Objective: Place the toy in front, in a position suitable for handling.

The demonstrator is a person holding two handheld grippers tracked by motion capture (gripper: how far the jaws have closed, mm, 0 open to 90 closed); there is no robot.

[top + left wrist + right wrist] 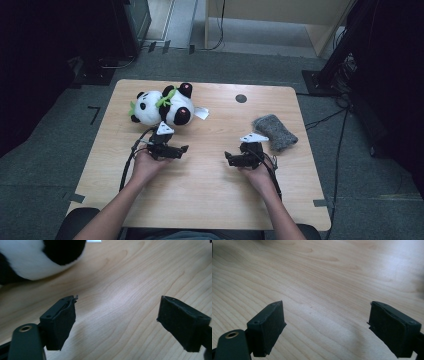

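A black and white panda plush (162,106) with a green bow lies at the back left of the wooden table (210,195). A grey woolly cloth (275,131) lies at the right. My left gripper (181,149) is held just in front of the panda, pointing right, jaws open over bare wood. In the left gripper view (116,322) the panda's white and black fur (32,262) is at the top left. My right gripper (229,157) is held left of the cloth, pointing left, open. The right gripper view (327,327) has bare wood between the jaws.
A small round dark hole (241,98) sits near the table's back edge. A white tag (201,113) sticks out from the panda's right side. Dark equipment and cables stand on the floor around the table.
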